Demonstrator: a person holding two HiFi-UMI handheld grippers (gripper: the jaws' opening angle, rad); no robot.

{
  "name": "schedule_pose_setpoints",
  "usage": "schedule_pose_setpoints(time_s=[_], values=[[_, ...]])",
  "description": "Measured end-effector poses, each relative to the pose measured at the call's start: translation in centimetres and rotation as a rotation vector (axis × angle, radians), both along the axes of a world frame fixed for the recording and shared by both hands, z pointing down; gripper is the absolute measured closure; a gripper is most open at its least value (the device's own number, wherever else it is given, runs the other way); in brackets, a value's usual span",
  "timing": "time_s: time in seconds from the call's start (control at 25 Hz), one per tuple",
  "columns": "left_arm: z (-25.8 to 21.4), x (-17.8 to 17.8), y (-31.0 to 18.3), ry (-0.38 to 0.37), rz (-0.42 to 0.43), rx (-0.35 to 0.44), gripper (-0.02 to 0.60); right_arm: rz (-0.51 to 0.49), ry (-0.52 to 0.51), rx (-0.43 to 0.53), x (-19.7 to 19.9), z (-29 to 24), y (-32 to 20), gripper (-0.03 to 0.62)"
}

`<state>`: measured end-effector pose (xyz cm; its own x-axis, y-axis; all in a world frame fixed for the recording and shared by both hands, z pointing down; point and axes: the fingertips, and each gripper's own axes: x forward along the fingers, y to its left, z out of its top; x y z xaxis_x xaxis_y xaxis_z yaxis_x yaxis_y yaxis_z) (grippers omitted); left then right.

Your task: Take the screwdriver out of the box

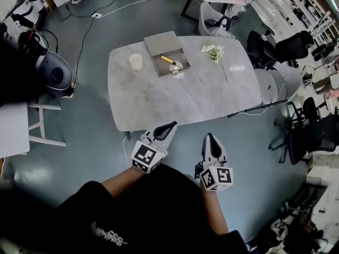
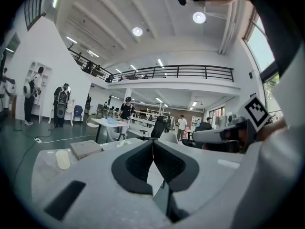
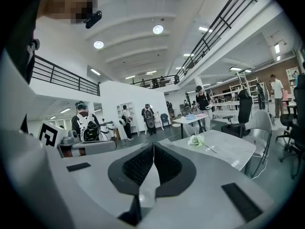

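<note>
The screwdriver (image 1: pixel 171 61) lies in the open box (image 1: pixel 159 67) on the worktop (image 1: pixel 201 97), well apart from the left tool (image 1: pixel 171 125) and right tool (image 1: pixel 210 136), both closed and empty. It looks light and rigid, best gripped by its yellow handle.

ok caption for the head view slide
left tongs and right tongs shut, short of the table; screwdriver lies in the open box

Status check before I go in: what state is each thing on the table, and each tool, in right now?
box: open, on the table.
screwdriver: lying inside the box, untouched.
cup: upright, left of the box.
flowers: lying flat, right of the box.
left tool: shut, empty, by the table's near edge.
right tool: shut, empty, short of the table.
</note>
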<state>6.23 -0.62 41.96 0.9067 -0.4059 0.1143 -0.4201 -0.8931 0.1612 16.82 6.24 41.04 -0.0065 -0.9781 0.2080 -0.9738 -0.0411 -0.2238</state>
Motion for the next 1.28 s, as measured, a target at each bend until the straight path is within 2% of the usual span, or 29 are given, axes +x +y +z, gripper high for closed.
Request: schedule_pose_setpoints(time_s=[0.32, 0.48, 0.76, 1.0, 1.28], values=[[-0.2, -1.8, -4.9, 0.021, -0.064, -0.001, 0.565, -0.102, 0.013, -0.010, -1.8, 0.5, -5.9, 0.582], [-0.4, -2.9, -7.0, 0.036, -0.128, 0.005, 0.566, -0.156, 0.010, -0.017, -2.4, 1.3, -8.8, 0.582], [1.5, -3.8, -11.2, 0.005, -0.233, -0.010, 0.565, -0.250, -0.024, -0.031, -2.2, 4.0, -14.8, 0.582], [3.9, -1.9, -15.6, -0.029, -0.265, -0.088, 0.566, -0.339, -0.009, -0.105, -0.4, 8.1, -21.6, 0.580], [6.9, 1.1, -21.6, -0.064, -0.362, -0.111, 0.565, -0.475, -0.026, -0.166, 1.8, 12.7, -29.2, 0.580]])
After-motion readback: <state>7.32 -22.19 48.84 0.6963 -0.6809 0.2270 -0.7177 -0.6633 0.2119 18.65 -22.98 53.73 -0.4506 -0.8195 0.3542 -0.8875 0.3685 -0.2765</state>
